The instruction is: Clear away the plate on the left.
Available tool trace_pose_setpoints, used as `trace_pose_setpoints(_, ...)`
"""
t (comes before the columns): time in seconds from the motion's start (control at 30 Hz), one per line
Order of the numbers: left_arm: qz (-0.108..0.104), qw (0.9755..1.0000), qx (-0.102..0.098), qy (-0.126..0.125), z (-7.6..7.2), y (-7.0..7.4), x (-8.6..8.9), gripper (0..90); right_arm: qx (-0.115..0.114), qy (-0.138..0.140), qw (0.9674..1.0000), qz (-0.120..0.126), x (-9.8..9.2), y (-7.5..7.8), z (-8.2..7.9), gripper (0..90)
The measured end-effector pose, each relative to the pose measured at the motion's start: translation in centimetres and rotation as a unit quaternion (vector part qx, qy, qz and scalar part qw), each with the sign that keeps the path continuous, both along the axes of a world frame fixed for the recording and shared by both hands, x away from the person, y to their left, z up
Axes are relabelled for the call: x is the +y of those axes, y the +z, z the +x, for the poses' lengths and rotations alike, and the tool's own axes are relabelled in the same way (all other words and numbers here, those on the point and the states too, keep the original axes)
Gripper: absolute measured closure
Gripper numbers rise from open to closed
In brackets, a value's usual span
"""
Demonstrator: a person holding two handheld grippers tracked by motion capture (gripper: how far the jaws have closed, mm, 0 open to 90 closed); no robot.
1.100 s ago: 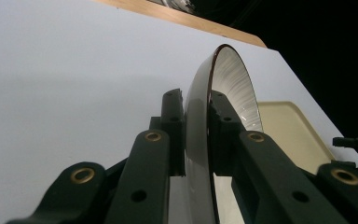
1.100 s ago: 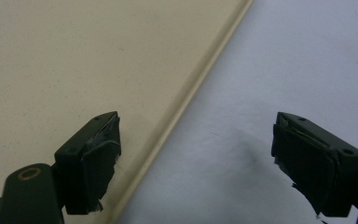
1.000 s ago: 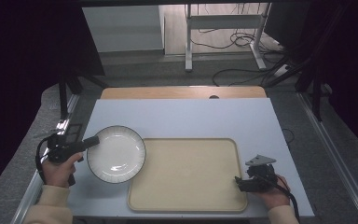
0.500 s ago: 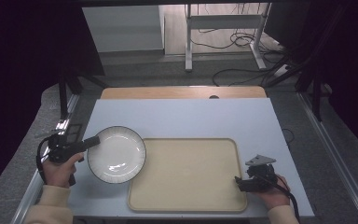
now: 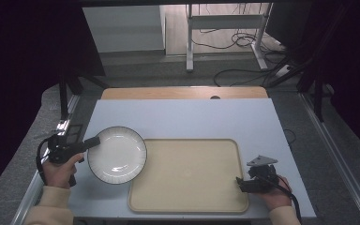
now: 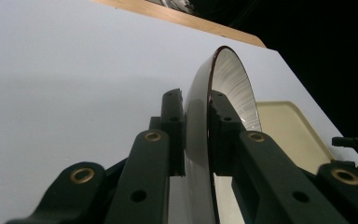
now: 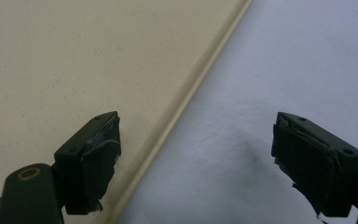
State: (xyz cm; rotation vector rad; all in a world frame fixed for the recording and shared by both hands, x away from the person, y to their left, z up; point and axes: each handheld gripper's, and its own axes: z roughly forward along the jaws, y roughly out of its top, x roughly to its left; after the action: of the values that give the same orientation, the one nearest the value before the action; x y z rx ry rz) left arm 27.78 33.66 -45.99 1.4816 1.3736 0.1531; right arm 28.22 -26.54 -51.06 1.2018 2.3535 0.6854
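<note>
While the left claw (image 5: 93, 141) pinches the rim of the round white ceramic plate with a dark edge (image 5: 117, 154) near the left edge of the pale blue counter (image 5: 183, 117), the right claw (image 7: 209, 163) rests spread over the right rim of the beige rectangular plastic tray (image 5: 187, 173). Judging by this, the plate is gripped and ready to carry; next it needs lifting level and setting onto the tray.
</note>
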Motion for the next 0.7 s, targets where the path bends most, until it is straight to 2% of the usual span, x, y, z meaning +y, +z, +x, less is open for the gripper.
trace_pose_setpoints(0.37, -0.031, 0.9994, -0.012, -0.008, -0.17, 0.38, -0.2, 79.9, 0.0, 0.0, 1.0, 0.0, -0.03, 0.01, -0.01, 16.2)
trace_pose_setpoints(0.7, -0.065, 0.9975, -0.014, -0.024, -0.18, 0.51, -0.88, 79.9, -0.006, -0.004, 0.9999, 0.008, -0.17, 0.27, -0.05, 16.2)
